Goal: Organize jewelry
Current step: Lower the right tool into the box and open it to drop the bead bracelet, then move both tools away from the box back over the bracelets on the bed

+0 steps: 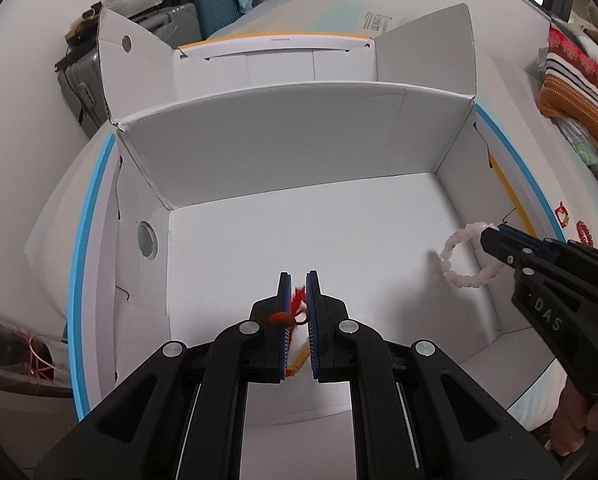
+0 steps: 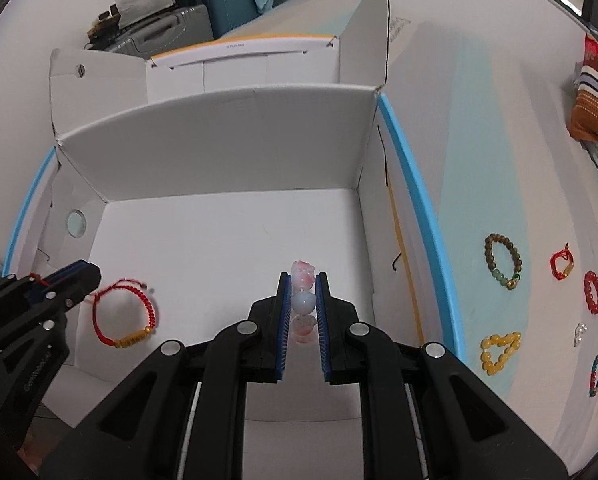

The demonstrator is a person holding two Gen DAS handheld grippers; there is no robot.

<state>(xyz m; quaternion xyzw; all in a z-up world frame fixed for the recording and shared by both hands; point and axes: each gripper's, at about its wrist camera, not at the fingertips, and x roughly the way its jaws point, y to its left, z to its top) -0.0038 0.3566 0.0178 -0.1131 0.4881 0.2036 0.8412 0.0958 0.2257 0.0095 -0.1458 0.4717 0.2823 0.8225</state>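
Both claws hang over the open white box (image 2: 227,168), the left claw (image 1: 297,280) pinching a red cord bracelet (image 2: 125,312), the right claw (image 2: 302,282) a pink bead bracelet (image 1: 465,254), while five bracelets, among them a yellow bead bracelet (image 2: 499,350), wait outside, and "DAS" marks the right claw's body.

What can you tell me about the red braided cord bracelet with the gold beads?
The red braided cord bracelet with gold beads hangs as an open loop inside the white cardboard box, pinched at its upper left by the left gripper. The thin red cord carries a row of gold beads along the bottom. Whether it touches the box floor is unclear.
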